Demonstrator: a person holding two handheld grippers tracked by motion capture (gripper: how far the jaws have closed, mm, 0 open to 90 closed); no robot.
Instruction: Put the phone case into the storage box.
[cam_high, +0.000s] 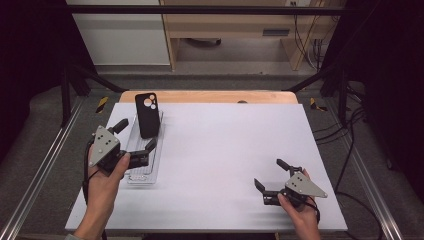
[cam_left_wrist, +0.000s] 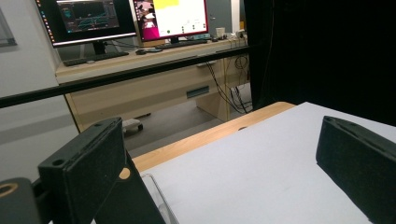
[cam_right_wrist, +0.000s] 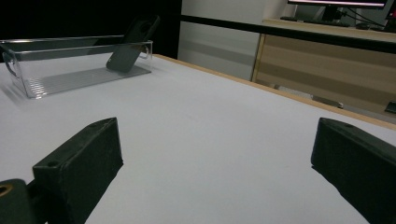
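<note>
Right tongs (cam_high: 270, 180) wide open, empty | left tongs (cam_high: 135, 135) wide, straddling tray (cam_high: 134, 176)

Black phone case (cam_high: 148, 114) tilted in clear tray (cam_high: 142, 176)

The white surface (cam_high: 225, 150) lies on a wooden tabletop (cam_high: 210, 96). Behind it stands a wooden desk (cam_left_wrist: 154, 84) carrying two lit monitors (cam_left_wrist: 88, 18) and a keyboard (cam_left_wrist: 93, 57). Cables (cam_left_wrist: 229, 88) hang beside the desk.

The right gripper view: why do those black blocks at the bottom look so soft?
In the right gripper view, the right gripper sits too near the lens, so it blurs; the clear plastic tray holding the black phone case glints along its rim.
</note>
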